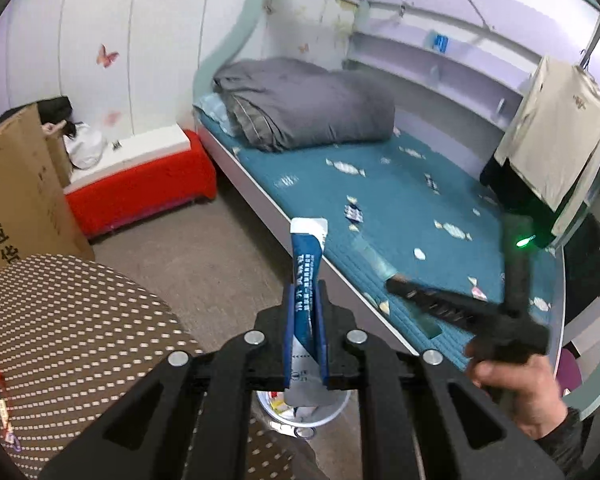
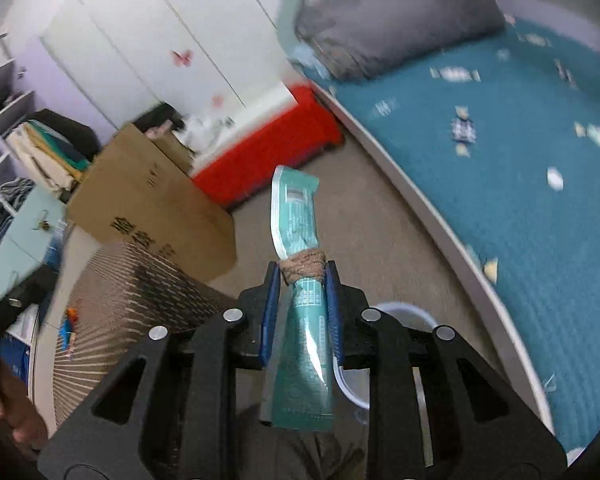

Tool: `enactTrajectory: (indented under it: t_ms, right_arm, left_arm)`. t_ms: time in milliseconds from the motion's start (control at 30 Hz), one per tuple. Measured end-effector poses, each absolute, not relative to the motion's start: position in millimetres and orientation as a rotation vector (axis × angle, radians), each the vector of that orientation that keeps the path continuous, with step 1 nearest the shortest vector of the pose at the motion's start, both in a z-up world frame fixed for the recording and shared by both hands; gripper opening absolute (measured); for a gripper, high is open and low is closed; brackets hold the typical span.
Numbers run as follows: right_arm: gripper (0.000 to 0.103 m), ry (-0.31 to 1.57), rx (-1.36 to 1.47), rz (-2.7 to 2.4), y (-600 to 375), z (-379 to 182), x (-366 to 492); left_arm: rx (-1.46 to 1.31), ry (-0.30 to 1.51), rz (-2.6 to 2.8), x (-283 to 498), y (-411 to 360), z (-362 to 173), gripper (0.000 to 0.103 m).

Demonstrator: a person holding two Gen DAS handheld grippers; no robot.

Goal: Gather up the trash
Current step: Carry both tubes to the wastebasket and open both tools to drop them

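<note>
Over the white bin (image 1: 300, 410), seen from the left wrist, my left tongs (image 1: 305, 300) are clamped tight on a blue-and-white sachet (image 1: 306, 264). The sachet stands upright between the pads, its torn white top above the tips and its lower end hanging over the bin's mouth. The bin already holds scraps. Beyond it lies the bed (image 1: 400, 200), with more small wrappers scattered over the teal sheet, one blue-and-white packet (image 1: 353, 213) among them. My right hand (image 1: 528, 392) shows at the right of this view, carrying its own tool over the bed's edge; that part is blurred.

From the right wrist, my right tongs (image 2: 303, 280) have a teal sachet (image 2: 300, 240) between them, bound round its middle with a brownish band (image 2: 303, 265). The pads stand a little clear of the sachet's sides, so I judge the grip slack or released; no firm pinch is visible. The bin's rim (image 2: 396, 312) sits just under and to the right of these tongs. The picture is smeared, so I cannot tell whether the teal sachet is already slipping.

Step in hand, by my judgement: drop-off at the bin, both pieces brought over it. The next move calls for spreading the left tongs so the blue sachet falls inside the rim, and checking that the teal one clears the right pads. Wrappers on the bed remain to be collected.
</note>
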State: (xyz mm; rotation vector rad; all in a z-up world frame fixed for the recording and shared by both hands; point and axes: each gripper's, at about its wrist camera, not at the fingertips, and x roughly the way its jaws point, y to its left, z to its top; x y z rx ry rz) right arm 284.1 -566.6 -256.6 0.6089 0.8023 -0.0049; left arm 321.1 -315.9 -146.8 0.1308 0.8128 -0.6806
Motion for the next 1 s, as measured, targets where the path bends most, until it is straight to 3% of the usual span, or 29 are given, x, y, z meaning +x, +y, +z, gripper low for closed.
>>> enactTrajectory:
  t_ms: [33,67,200,500,567,600,633,1000]
  right_arm:
    - [0.065,0.834,0.638,-0.004,-569.4,-270.6,287.5]
    - [0.073,0.848,0.660,-0.010,-571.8,-279.4,288.5]
    - [0.074,0.866,0.743,-0.049,-586.7,-303.2,284.8]
    - [0.082,0.809,0.769,-0.099,-617.5,-291.1,260.6]
    - [0.082,0.802,0.768,-0.104,-619.5,-288.8,258.6]
    - [0.082,0.800,0.765,-0.107,-620.2,-287.3,257.1]
    - [0.083,0.797,0.766,-0.106,-620.2,-285.9,256.1]
    - [0.094,0.784,0.744,-0.098,-597.2,-268.0,256.4]
  left_arm:
    - [0.137,0.826,-0.683,323.4,-320.9,-151.5,0.009]
    - [0.143,0.841,-0.686,325.7,-326.9,-157.1,0.009]
    - [0.178,0.905,-0.704,334.8,-349.4,-180.9,0.009]
    - [0.243,1.044,-0.759,346.1,-388.3,-229.0,0.011]
    - [0.264,1.071,-0.765,349.0,-393.1,-237.1,0.025]
    - [0.281,1.087,-0.763,350.4,-395.9,-241.6,0.064]
    - [0.290,1.087,-0.743,351.7,-396.3,-244.0,0.096]
    - [0.235,1.003,-0.649,346.1,-357.2,-213.5,0.097]
